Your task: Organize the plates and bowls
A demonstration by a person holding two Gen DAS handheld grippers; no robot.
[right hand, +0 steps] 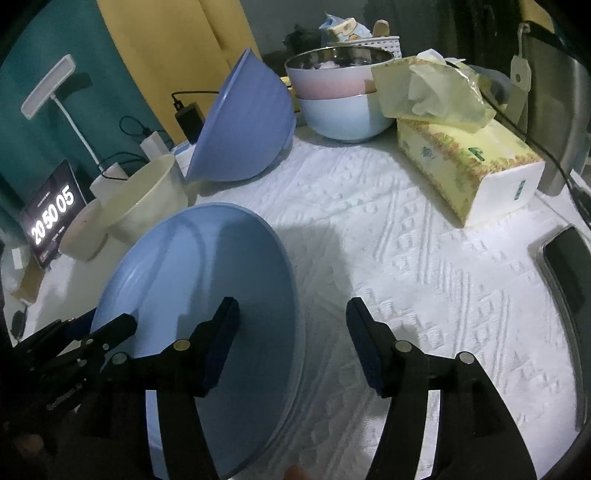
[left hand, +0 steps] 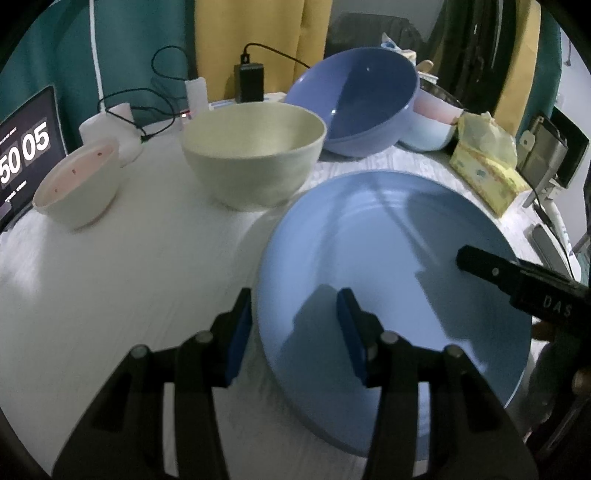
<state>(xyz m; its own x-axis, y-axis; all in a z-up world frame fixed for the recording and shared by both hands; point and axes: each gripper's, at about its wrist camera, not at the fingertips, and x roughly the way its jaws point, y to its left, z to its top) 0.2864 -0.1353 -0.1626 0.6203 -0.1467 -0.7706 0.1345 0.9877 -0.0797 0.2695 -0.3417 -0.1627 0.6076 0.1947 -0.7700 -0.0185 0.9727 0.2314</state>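
The big blue plate (left hand: 399,280) has its edges between the open fingers of the left gripper (left hand: 295,328) and the right gripper (right hand: 291,343), neither pinching it.

A table (right hand: 424,258) under a white embossed cloth fills the foreground. Behind it hang teal curtains (left hand: 140,37) beside mustard-yellow ones (left hand: 258,33). A white desk lamp (right hand: 48,86) stands at the back left, near a dark screen showing a clock (right hand: 51,218). A black charger (left hand: 249,83) with cables stands by the curtains. The light is dim and bluish, with soft shadows on the cloth.
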